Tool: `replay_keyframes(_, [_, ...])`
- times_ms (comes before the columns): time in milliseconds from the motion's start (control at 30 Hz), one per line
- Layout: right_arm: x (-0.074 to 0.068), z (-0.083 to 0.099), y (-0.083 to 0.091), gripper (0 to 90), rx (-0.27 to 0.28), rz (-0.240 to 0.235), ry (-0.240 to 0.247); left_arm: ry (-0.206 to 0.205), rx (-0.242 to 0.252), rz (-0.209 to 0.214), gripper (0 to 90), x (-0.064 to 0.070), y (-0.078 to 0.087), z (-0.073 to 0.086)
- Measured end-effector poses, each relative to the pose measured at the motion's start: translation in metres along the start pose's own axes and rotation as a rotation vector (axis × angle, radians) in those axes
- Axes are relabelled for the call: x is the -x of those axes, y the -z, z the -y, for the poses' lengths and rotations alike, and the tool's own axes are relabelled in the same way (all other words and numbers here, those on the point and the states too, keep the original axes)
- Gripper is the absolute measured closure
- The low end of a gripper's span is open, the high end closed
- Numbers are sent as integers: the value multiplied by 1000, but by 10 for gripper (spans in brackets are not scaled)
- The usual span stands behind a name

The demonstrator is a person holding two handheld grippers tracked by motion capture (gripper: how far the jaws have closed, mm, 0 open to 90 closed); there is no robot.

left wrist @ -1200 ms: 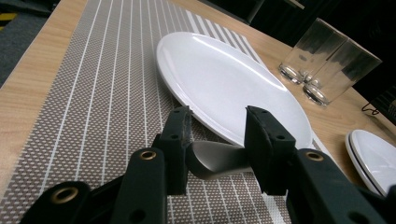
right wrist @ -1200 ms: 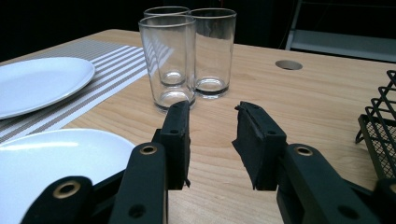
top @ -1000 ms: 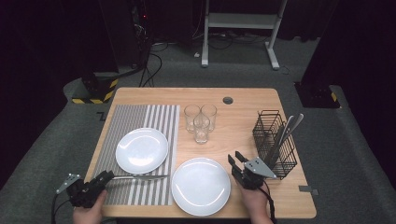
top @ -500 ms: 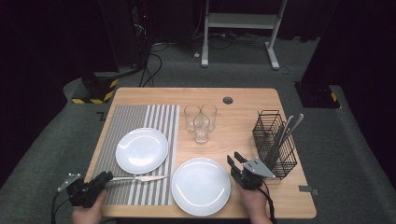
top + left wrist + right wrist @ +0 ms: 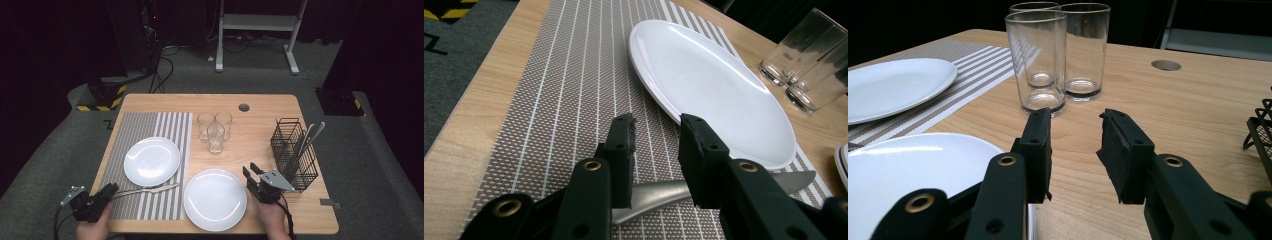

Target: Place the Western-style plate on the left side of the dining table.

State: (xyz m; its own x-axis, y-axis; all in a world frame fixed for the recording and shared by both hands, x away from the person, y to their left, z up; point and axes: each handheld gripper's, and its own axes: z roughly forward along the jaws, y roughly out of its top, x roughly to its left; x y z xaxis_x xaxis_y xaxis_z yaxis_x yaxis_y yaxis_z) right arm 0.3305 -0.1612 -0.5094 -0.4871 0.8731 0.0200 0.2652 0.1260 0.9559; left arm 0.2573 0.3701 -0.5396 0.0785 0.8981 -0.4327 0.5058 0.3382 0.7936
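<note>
Setting: a light wooden table (image 5: 260, 150) is seen from above, with a grey-and-white striped woven placemat (image 5: 150, 135) laid along its left edge.

Left gripper: the black two-jaw left gripper (image 5: 107, 192) is held low at the near left corner of the table. In the left gripper view (image 5: 656, 150) its jaws are parted, with a gap shown between the pads and nothing clamped.

Knife: a silver metal table knife (image 5: 147, 189) lies flat on the placemat near the table's front edge. In the left gripper view (image 5: 664, 192) its handle runs under and between the open jaws; whether the pads touch it cannot be told.

Small plate: a round white plate (image 5: 151, 160) rests on the placemat just behind the knife.

Right gripper: the black two-jaw right gripper (image 5: 252, 175) is held near the front edge, right of centre. In the right gripper view (image 5: 1075, 150) its jaws stand apart and empty, pointed toward the glasses.

Large plate: a second, larger round white plate (image 5: 215, 199) sits on bare wood at the front edge, just beside the right gripper.

Glasses: three clear drinking glasses (image 5: 215, 131) are clustered at the table's middle.

Basket: a black wire cutlery basket (image 5: 295, 155) with silver utensils stands at the right edge.
</note>
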Motion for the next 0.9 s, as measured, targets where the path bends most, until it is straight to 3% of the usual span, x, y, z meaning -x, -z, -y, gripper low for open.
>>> replay_keyframes(200, [0, 0, 0, 644, -4, -2, -1, -55, -37, -17, 677, 8, -3, 1])
replay_keyframes(400, [-2, 1, -1, 644, -8, -10, -2, -102, -96, -63, 678, 13, -7, 3])
replay_keyframes(567, [-2, 1, -1, 644, -8, -13, -5, -117, -120, -87, 675, 14, -7, 4])
replay_keyframes(733, [-1, 1, 0, 644, -5, -13, -4, -114, -98, -102, 668, 14, 3, 3])
replay_keyframes(767, [-1, 1, 0, 644, -5, -12, -6, -128, -99, -127, 636, 14, 5, 4])
replay_keyframes(900, [-1, 1, 1, 644, -3, -13, -7, -109, -115, -135, 586, 11, 8, 6])
